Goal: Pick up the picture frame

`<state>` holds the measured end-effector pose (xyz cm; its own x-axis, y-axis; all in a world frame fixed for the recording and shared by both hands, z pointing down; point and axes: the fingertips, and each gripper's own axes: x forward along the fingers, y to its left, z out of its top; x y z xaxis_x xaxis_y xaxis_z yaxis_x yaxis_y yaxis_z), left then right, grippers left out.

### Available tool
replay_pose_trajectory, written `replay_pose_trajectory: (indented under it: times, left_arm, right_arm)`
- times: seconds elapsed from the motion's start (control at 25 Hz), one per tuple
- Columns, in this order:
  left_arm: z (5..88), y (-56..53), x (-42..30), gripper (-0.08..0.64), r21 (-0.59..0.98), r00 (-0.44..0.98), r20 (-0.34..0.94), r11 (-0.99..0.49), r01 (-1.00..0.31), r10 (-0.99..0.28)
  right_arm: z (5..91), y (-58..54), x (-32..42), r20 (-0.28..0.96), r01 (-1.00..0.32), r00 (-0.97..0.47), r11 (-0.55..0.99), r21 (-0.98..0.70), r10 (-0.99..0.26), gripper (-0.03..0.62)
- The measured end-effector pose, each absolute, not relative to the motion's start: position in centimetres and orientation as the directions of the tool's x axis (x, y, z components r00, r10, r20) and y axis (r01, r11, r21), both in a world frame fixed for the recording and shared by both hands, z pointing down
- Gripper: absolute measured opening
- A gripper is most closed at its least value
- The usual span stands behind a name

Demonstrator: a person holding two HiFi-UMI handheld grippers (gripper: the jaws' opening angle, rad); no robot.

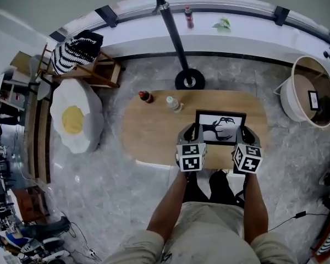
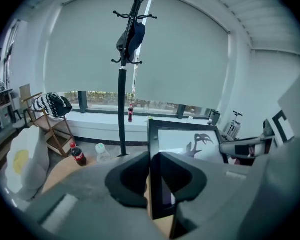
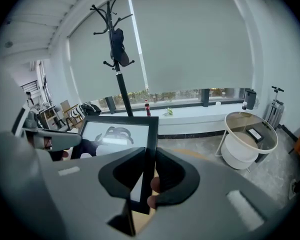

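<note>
A black picture frame [image 1: 220,126] with a dark antler-like print on white is held tilted above the oval wooden table [image 1: 154,131]. My left gripper [image 1: 197,131] is shut on the frame's left border [image 2: 154,134], its dark pads [image 2: 130,179] pressing both sides of the black edge. On the opposite side, my right gripper [image 1: 243,132] is shut on the right border [image 3: 151,134], with its pads [image 3: 172,176] clamped on the edge. Each gripper view shows the print [image 2: 197,143] [image 3: 112,134] and the other gripper across it.
A cola bottle [image 1: 146,97] and a clear bottle [image 1: 173,104] stand at the table's far edge. Behind it is a coat stand [image 1: 189,80]. A round white side table [image 1: 311,92] is at the right, an egg-shaped cushion [image 1: 74,120] and a wooden chair [image 1: 93,65] at the left.
</note>
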<state>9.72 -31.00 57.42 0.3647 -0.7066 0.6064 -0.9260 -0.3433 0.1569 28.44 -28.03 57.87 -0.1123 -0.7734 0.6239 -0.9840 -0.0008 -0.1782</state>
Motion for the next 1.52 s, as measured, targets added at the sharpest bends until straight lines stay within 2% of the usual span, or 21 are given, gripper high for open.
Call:
replay_pose_trajectory:
  times: [0.84, 1.52]
  left_arm:
    - [40.2, -37.5, 7.3, 0.078, 0.042, 0.366, 0.327, -0.373, -0.927, -0.871]
    - [28.3, -37.4, 8.8, 0.08, -0.005, 0.385, 0.081, -0.386, -0.922, -0.919]
  right_arm:
    - [41.0, -35.1, 26.2, 0.336, -0.987, -0.119, 0.074, -0.145, -0.934, 0.069]
    - [28.6, -35.5, 27.6, 0.089, -0.993, -0.112, 0.107, -0.057, -0.99, 0.069]
